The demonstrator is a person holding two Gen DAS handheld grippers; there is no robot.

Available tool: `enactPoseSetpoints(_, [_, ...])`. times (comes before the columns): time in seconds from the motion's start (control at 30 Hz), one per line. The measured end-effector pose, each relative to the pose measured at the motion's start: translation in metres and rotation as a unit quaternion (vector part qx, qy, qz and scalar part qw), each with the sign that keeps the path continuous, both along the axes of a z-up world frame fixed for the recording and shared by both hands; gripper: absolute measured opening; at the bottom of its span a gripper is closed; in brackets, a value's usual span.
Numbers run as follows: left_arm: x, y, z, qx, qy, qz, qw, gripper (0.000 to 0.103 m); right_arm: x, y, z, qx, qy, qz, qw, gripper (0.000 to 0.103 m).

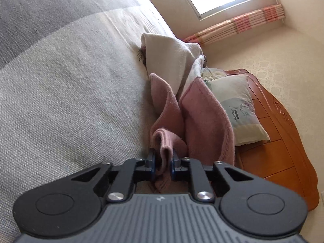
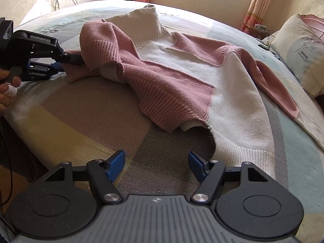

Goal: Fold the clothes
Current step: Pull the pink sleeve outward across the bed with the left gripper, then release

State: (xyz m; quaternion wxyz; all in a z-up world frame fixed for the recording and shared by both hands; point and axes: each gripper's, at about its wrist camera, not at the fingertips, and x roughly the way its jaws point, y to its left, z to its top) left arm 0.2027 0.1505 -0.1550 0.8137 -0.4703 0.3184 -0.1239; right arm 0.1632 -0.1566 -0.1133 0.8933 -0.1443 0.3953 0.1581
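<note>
Nearest the right wrist camera, the right claw (image 2: 156, 167) hovers low over the bed (image 2: 91, 109) with its blue pads spread wide, holding nothing and touching nothing; the white ribbed hem of the sweater (image 2: 182, 64) lies just beyond its right finger. That pink-and-white sweater lies spread across the middle of the bed, its right sleeve trailing toward the pillow (image 2: 299, 46) and its left side bunched up. At the far left, the left claw (image 1: 163, 162) is pinched narrow on a doubled fold of the pink ribbed cuff (image 1: 164, 141), with knit filling the gap between the pads.

Risks, as I judge them: the thick knit could creep out of the shallow pinch if the left claw pulls hard, dropping the sleeve in a heap. Pulling from one point alone may drag the whole body sideways and wrinkle the pink panel (image 2: 172, 93) folded over the front. The right claw could also catch the bed cover along with the hem.
</note>
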Motion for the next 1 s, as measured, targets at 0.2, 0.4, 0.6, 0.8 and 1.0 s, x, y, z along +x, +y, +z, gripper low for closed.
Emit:
enactPoseSetpoints(0.2, [-0.004, 0.008, 0.019, 0.022, -0.001, 0.016, 0.9996, 0.007, -0.003, 0.002, 0.004, -0.004, -0.007, 0.001, 1.0, 0.074])
enactPoseSetpoints(0.4, [-0.007, 0.065, 0.074, 0.11, -0.043, 0.056, 0.9914, 0.006, -0.003, -0.003, 0.012, -0.006, -0.018, -0.005, 1.0, 0.074])
enactPoseSetpoints(0.6, [-0.001, 0.132, 0.112, 0.183, -0.034, 0.107, 0.9766, 0.006, -0.001, 0.004, 0.018, -0.008, -0.027, 0.0, 1.0, 0.074])
enactPoseSetpoints(0.8, [0.008, 0.183, 0.122, 0.225, -0.006, 0.146, 0.9633, 0.006, 0.001, 0.012, 0.022, -0.02, -0.035, 0.008, 0.999, 0.074])
enactPoseSetpoints(1.0, [0.022, 0.226, 0.131, 0.255, 0.015, 0.196, 0.9469, 0.003, 0.006, 0.015, 0.024, -0.032, -0.036, 0.007, 0.999, 0.074])
